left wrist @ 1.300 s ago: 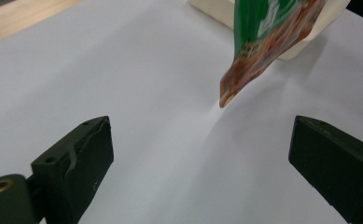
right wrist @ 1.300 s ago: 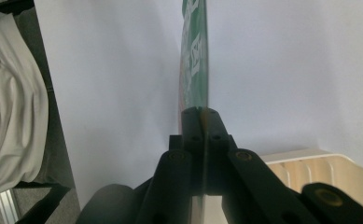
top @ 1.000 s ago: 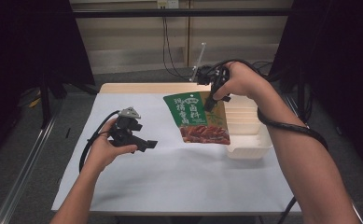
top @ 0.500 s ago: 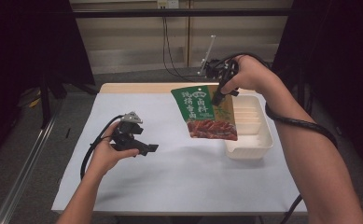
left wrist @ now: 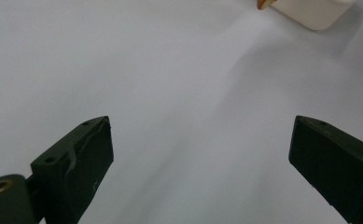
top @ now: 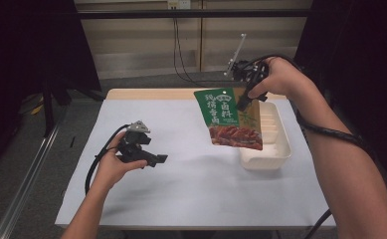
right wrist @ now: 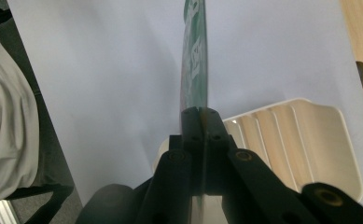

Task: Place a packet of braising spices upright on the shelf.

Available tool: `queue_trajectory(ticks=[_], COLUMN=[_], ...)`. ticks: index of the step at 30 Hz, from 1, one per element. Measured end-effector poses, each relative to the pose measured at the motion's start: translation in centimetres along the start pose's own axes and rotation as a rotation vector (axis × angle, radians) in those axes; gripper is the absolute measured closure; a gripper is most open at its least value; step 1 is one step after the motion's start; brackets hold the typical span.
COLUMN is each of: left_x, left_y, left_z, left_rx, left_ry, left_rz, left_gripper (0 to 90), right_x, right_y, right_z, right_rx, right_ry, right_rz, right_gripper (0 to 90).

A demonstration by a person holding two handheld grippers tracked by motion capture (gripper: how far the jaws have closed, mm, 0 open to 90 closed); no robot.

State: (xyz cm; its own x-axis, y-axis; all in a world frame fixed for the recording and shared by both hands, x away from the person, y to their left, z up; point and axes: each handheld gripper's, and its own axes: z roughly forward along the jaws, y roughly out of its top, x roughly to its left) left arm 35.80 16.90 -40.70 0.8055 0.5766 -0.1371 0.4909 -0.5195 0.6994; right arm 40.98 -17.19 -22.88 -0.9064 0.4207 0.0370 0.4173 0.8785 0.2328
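High view, right tongs (top: 242,103) clamped on hanging green pouch (top: 228,119) above white tray (top: 268,149), left tongs (top: 153,159) spread, well apart.

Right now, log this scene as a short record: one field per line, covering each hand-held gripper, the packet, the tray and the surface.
left hand-held gripper: jaws wide apart, holding nothing, held above the tabletop
right hand-held gripper: jaws closed on the top edge of the packet
packet: green sachet with a food picture, hanging in the air, its lower part in front of the tray
tray: white, ridged inside, at the table's right side, nothing visible in it
tabletop: pale sheet over a wooden table
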Motion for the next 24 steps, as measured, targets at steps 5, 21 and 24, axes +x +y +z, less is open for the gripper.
queue_trajectory(ticks=[5,21,24], left_x=[0.2,0.2,0.1], left_y=[-0.2,-0.4,-0.5], left_z=[0.0,0.3,0.5], left_rx=[-0.003,0.01,0.015], left_ry=[-0.001,0.004,0.003], left_rz=[-0.013,-0.015,-0.011], left_gripper=[6.2,6.3,6.2], right_x=[-0.3,-1.3,-1.4], right_y=[-0.8,-3.6,-4.1], right_z=[-0.4,-2.0,-2.1], right_rx=[-0.002,-0.009,-0.01], right_ry=[-0.01,-0.039,-0.04], right_rz=[0.024,0.081,0.105], right_gripper=[90.0,90.0,90.0])
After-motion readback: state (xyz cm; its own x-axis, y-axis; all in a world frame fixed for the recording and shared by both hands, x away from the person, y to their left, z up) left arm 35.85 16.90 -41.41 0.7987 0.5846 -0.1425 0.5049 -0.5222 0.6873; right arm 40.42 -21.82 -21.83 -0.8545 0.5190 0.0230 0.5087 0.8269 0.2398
